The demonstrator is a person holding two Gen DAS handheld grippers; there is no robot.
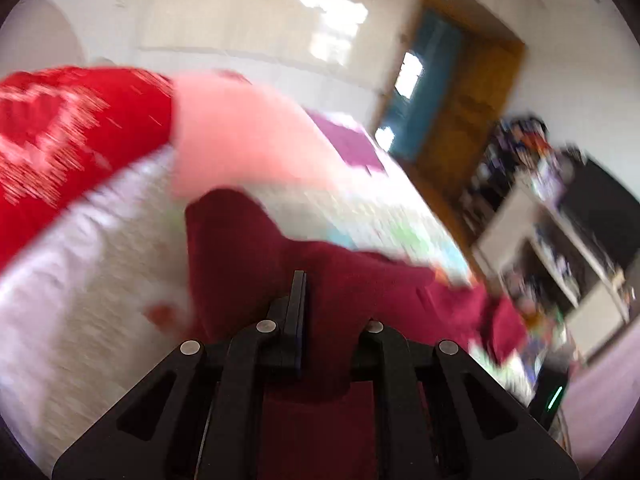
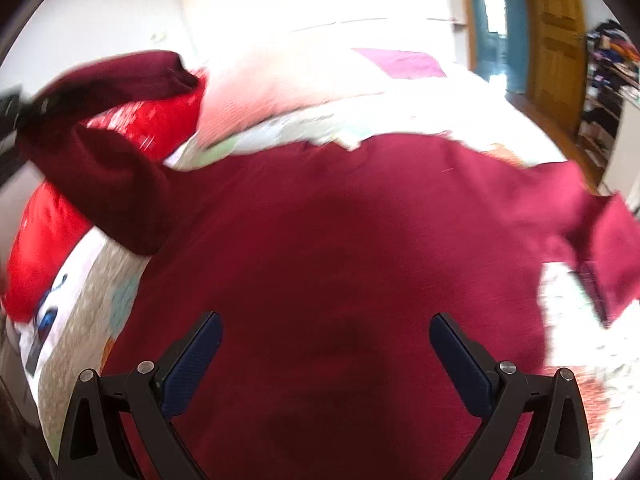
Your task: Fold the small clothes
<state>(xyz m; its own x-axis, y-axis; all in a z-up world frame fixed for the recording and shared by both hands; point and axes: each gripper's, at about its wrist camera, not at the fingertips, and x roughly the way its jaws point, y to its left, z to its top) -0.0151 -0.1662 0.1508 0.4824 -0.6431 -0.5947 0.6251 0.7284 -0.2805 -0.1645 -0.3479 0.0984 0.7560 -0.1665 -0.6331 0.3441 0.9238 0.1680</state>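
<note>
A dark red long-sleeved garment (image 2: 340, 220) lies spread on the patterned bedspread (image 2: 440, 116). My left gripper (image 1: 300, 278) is shut, and the dark red cloth (image 1: 248, 248) bunches around its closed fingers. In the right wrist view the same gripper (image 2: 24, 108) shows at the far left, holding the garment's sleeve (image 2: 108, 152) lifted off the bed. My right gripper (image 2: 325, 316) hovers open over the garment's body with nothing between its blue pads. The other sleeve (image 2: 600, 232) lies out to the right. Both views are motion-blurred.
A red pillow with a white heart pattern (image 1: 60, 132) and a pink pillow (image 1: 240, 136) sit at the head of the bed. A purple cloth (image 1: 352, 144) lies farther back. A wooden door (image 1: 472, 92) and cluttered shelves (image 1: 560, 220) stand to the right.
</note>
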